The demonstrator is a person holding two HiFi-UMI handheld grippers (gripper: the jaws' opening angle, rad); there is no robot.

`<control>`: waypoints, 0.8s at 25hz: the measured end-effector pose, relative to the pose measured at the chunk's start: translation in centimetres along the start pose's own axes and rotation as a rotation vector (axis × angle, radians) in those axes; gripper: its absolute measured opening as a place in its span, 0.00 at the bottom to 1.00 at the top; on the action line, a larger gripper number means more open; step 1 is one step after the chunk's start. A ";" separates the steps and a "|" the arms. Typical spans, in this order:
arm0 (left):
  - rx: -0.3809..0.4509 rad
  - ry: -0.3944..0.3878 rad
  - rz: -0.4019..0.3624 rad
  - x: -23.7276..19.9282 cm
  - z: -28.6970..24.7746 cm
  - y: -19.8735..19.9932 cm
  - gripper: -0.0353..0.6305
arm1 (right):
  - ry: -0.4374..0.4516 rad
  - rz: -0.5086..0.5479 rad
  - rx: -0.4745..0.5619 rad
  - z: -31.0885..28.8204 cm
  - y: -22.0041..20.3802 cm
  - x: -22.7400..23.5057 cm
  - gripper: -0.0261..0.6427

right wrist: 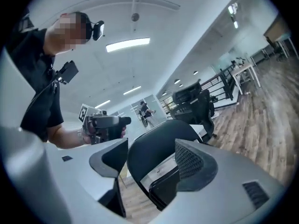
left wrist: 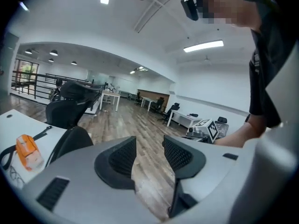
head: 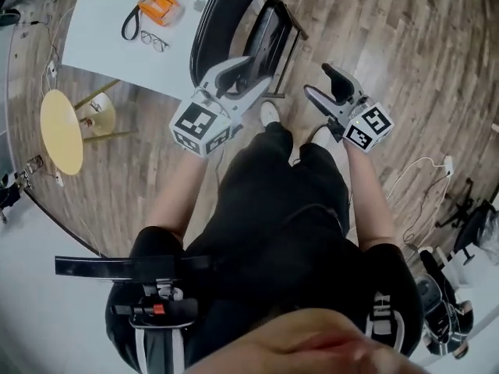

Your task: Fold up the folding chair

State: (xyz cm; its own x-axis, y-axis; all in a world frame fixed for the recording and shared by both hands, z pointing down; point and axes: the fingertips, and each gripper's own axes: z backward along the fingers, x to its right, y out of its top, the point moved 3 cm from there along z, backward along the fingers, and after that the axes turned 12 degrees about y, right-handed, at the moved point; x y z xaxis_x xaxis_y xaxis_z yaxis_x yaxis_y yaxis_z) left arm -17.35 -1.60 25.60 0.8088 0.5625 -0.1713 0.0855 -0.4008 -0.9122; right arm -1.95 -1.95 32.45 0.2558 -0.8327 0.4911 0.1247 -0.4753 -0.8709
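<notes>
The black folding chair [head: 234, 29] stands on the wood floor against the white table, its seat turned up steeply close to the backrest. My left gripper [head: 248, 75] hovers just short of the chair, open with nothing between its pads. To its right, my right gripper [head: 321, 84] is also open and empty, clear of the chair. In the right gripper view the chair's rounded backrest [right wrist: 154, 148] shows beyond the open right gripper [right wrist: 152, 160], with the left gripper [right wrist: 105, 125] farther left. The left gripper view shows its open left gripper [left wrist: 149, 155] over bare floor and the chair [left wrist: 72, 141] at the left.
The white table [head: 101, 29] carries an orange object [head: 158, 5], glasses [head: 153, 41] and a black strap. A yellow round stool [head: 61, 131] stands to the left. Cables [head: 421, 178] and gear lie on the floor at right. A black office chair [left wrist: 70, 106] stands behind the table.
</notes>
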 end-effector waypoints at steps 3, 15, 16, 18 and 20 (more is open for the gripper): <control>0.040 -0.072 -0.010 5.0 1.1 0.1 0.33 | 0.028 0.094 -0.047 1.7 1.4 -4.9 0.52; 0.153 -0.040 -0.103 19.1 4.7 1.3 0.06 | 0.233 0.271 0.008 9.8 8.1 -16.7 0.09; 0.160 -0.027 -0.111 19.9 4.8 1.5 0.06 | 0.233 0.279 0.019 10.2 8.5 -17.1 0.09; 0.179 -0.001 -0.120 21.2 5.3 1.9 0.06 | 0.245 0.307 0.020 10.7 9.1 -18.1 0.06; 0.208 0.031 -0.119 22.2 6.2 2.4 0.06 | 0.280 0.335 -0.003 10.7 9.3 -19.5 0.05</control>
State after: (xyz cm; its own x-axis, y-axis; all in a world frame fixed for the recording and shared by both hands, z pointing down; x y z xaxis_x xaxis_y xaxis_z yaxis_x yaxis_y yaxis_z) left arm -2.76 14.40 17.29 0.8182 0.5728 -0.0497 0.0621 -0.1740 -0.9828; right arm 4.45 12.90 14.61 0.0114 -0.9858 0.1678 0.0763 -0.1665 -0.9831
